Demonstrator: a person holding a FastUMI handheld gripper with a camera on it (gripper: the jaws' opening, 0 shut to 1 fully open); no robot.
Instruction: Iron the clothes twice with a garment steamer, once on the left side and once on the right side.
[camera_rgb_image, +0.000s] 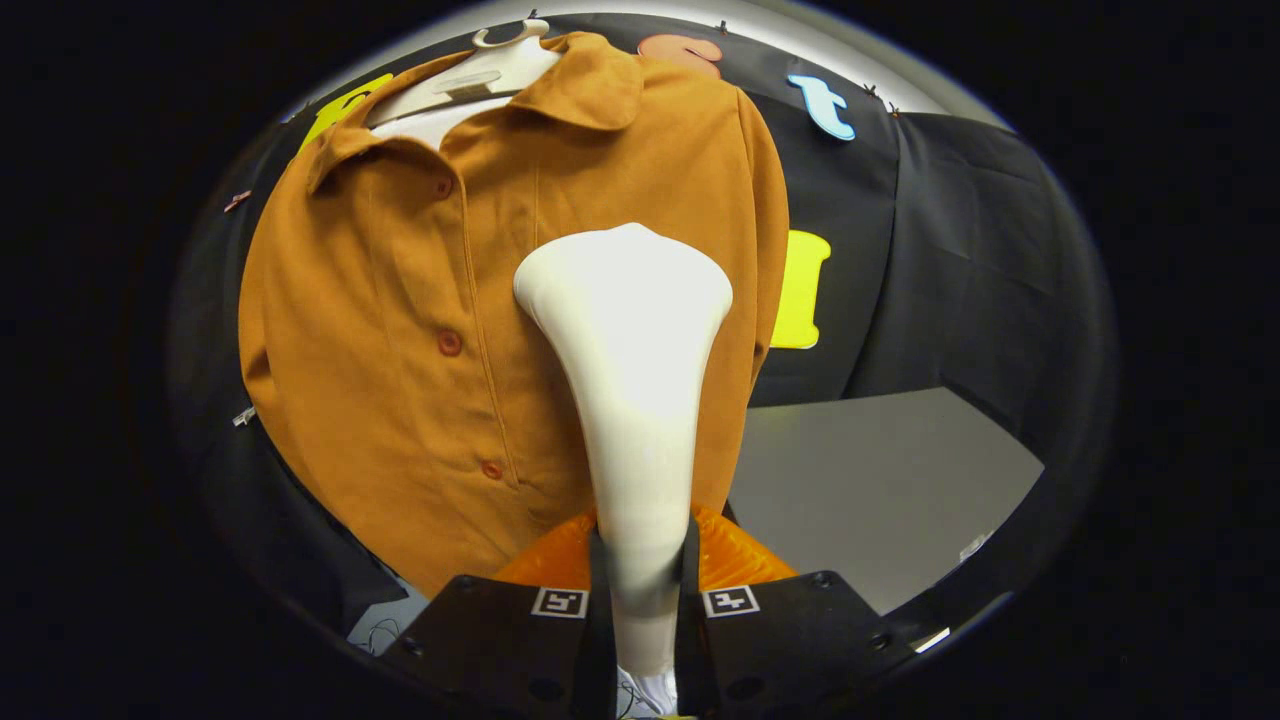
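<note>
Gripper: the gripper (640, 585) holds the garment steamer (630, 370), with one finger pressed on each side of its thin handle.
Steamer: it is white, smooth and hard. It sticks up from between the fingers, and its wide head is right in front of the shirt.
How it handles: it looks slippery and top-heavy, so I think the thin neck is the best place to hold it, and it may tip if the hold is loose.
Shirt: the orange button shirt (400, 320) hangs on a white hanger (480, 75), beyond the fingers. It looks soft and light, so a push may make it swing.
Hard to see: I cannot tell if the head touches the cloth. The steamer hides part of the shirt, and its bottom end is cut off.
</note>
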